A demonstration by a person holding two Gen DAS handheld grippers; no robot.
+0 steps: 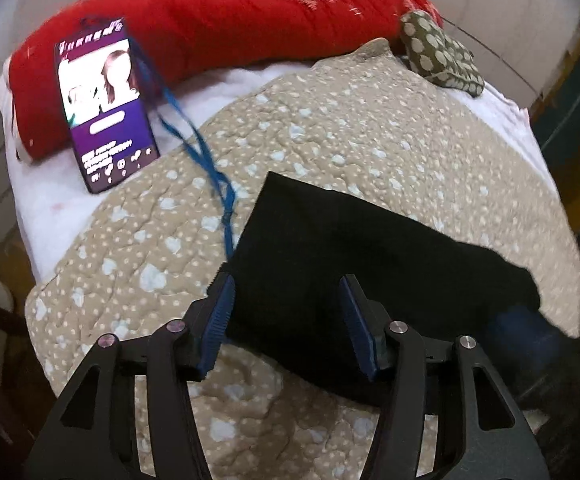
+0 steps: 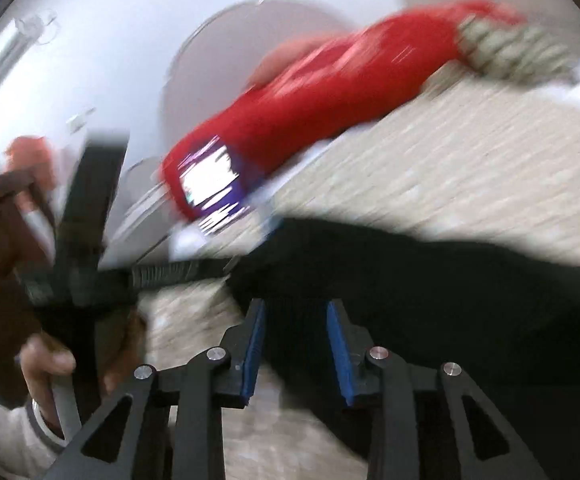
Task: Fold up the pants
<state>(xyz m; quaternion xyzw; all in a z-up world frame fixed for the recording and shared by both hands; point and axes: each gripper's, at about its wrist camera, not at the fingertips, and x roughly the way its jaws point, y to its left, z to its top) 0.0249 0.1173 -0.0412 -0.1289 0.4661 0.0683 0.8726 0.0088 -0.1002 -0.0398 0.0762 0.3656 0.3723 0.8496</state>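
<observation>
Black pants [image 1: 362, 256], folded, on beige spotted quilt [image 1: 330, 120] of bed; left gripper [image 1: 288, 324] jaws apart above near edge, not pressing; right gripper [image 2: 295, 344] jaws apart over cloth; phone [image 1: 104, 108] against red pillow [image 1: 218, 24]

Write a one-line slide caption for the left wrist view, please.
Open left gripper above folded black pants on a dotted quilt.

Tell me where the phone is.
Left wrist view, upper left: the phone leans against the red pillow, beside a blue cord.
</observation>
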